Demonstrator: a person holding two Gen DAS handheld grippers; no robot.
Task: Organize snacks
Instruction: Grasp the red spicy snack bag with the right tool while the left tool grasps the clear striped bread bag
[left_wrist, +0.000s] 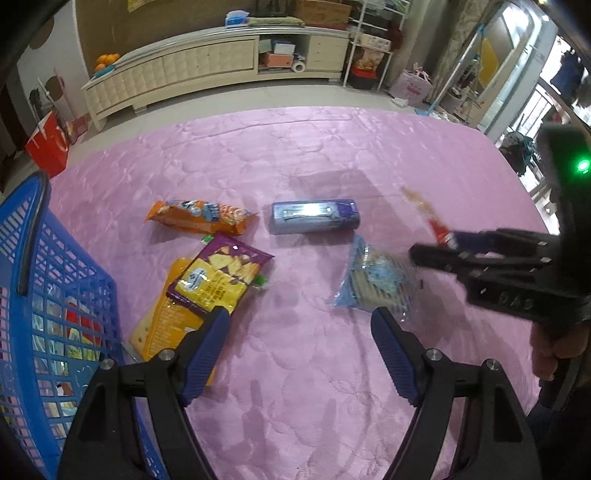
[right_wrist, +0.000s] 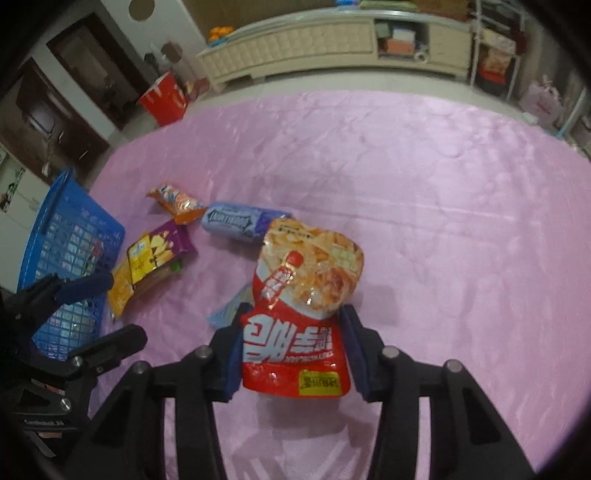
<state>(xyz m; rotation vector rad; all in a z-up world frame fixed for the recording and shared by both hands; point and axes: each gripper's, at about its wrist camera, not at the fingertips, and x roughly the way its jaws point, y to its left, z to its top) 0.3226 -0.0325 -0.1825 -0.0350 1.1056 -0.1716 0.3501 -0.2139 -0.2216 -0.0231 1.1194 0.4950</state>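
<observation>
Right gripper (right_wrist: 293, 334): we see its blue pads clamped on both sides of a red snack pouch (right_wrist: 301, 302), which it holds above the pink cloth (right_wrist: 443, 221).
Left gripper (left_wrist: 299, 332): we see its jaws spread wide with nothing between them, hovering over the cloth just right of the basket.
Blue basket (left_wrist: 55, 280): at the cloth's left edge; we can make out packets inside through the mesh.
Yellow cracker pack (left_wrist: 166, 325): lies just beside the basket, partly under a purple-and-yellow bag (left_wrist: 221, 273).
Clear blue-print packet (left_wrist: 376, 280): lies near the right gripper's tips; in the left view it is blurred.
Orange snack bag (left_wrist: 199, 216): farther out, just behind the purple bag.
Blue-grey cylinder pack (left_wrist: 314, 216): lies on its side to the right of the orange bag, a little apart from it.
Cream cabinet (left_wrist: 207, 70): stands on the floor beyond the cloth.
</observation>
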